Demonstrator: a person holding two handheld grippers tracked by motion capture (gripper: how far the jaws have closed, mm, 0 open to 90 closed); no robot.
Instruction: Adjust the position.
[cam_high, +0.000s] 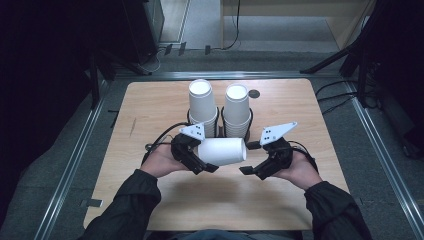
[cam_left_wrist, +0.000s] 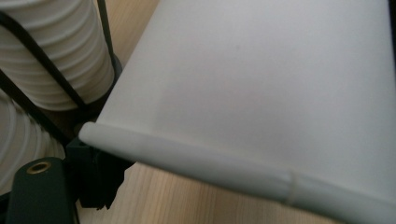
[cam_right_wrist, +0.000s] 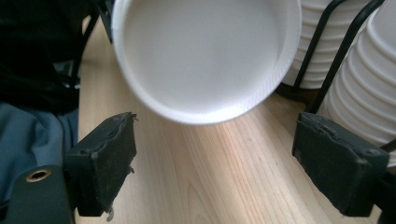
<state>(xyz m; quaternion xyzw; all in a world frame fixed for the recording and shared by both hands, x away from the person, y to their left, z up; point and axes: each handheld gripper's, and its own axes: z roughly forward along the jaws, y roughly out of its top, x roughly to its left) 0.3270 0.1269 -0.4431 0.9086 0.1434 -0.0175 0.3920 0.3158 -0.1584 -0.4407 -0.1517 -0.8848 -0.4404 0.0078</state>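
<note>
A plain white paper cup (cam_high: 222, 151) with a rolled rim lies on its side above the light wooden table (cam_high: 150, 107), clamped in the left hand-held gripper (cam_high: 202, 162), its flat base turned toward the right hand-held gripper (cam_high: 250, 170). That one's jaws stand wide apart around nothing, just short of the cup. Beyond both, two stacks of white paper cups (cam_high: 220, 107) stand upside down in a black wire rack (cam_high: 220, 131).

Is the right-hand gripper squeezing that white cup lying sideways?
No. The right gripper has its jaws spread wide apart, with the cup beyond them, untouched.
</note>
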